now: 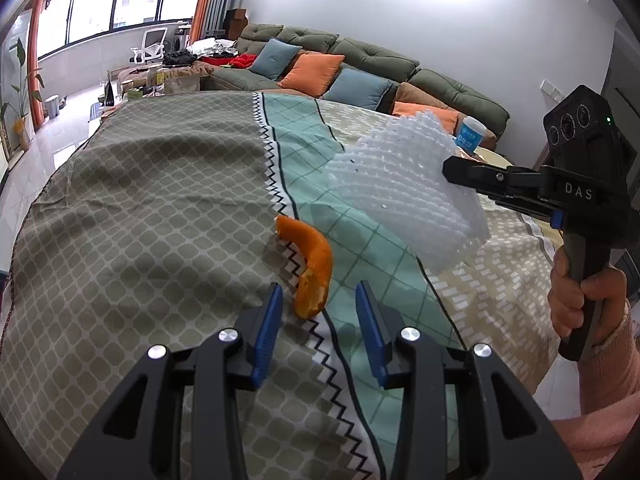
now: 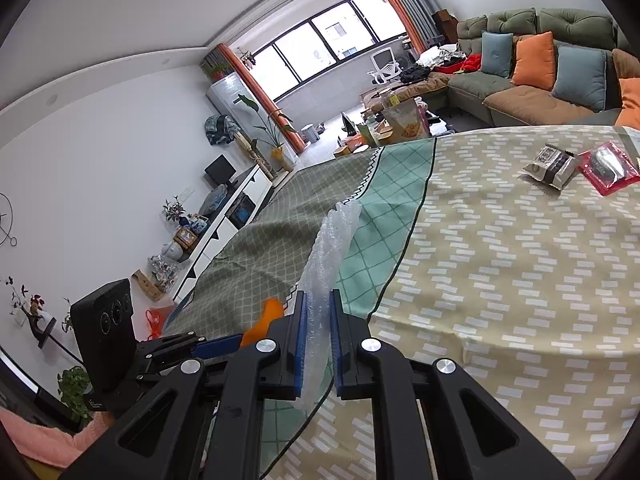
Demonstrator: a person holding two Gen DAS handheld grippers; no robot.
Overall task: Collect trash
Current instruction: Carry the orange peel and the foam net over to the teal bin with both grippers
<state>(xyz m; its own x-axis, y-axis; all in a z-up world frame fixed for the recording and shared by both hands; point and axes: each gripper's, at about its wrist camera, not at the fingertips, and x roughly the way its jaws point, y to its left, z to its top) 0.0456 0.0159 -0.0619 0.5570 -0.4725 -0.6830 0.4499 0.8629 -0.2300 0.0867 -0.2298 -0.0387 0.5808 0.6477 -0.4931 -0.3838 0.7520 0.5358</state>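
A curved piece of orange peel lies on the patterned tablecloth. My left gripper is open just above the cloth; the peel's near end lies between the blue pads, which do not press on it. My right gripper is shut on a white foam net sheet and holds it above the table. In the left wrist view the right gripper and the foam sheet hang to the upper right of the peel. The right wrist view shows the peel partly hidden behind the left gripper.
A black snack packet and a red packet lie at the table's far right. A blue and white tub stands behind the foam sheet. A green sofa with cushions runs beyond the table. A hand in a pink sleeve grips the right handle.
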